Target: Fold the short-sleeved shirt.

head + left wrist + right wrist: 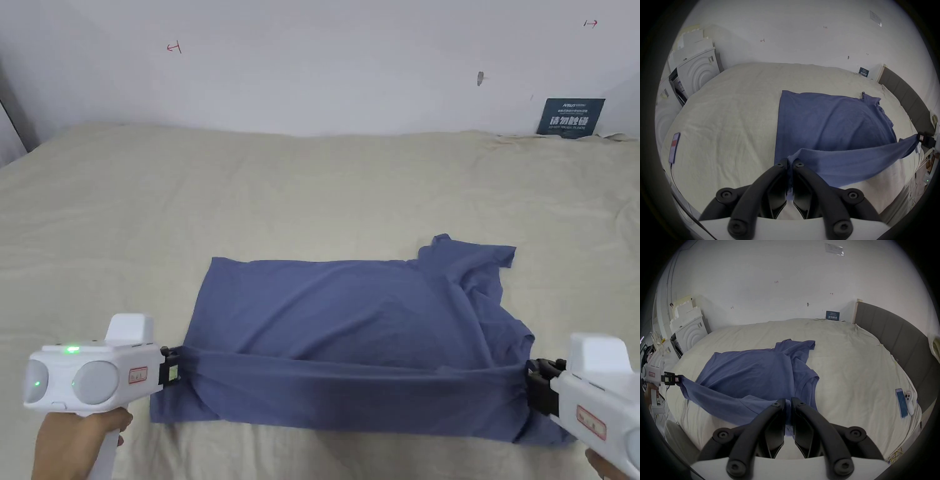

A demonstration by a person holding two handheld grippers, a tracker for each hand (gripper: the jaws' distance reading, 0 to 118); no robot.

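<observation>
I've got both tongs, left (789, 162) and right (788, 401), clamped on the blue shirt (350, 312); cream bed (281, 187) spreads beyond them, white wall (325, 62) behind, maybe foam packing (696, 71) off left.

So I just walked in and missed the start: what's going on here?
A person is folding a blue shirt on a bed. The left gripper and right gripper are each clamped on one end of the near edge, holding it lifted and stretched between them. The rest lies flat.
</observation>
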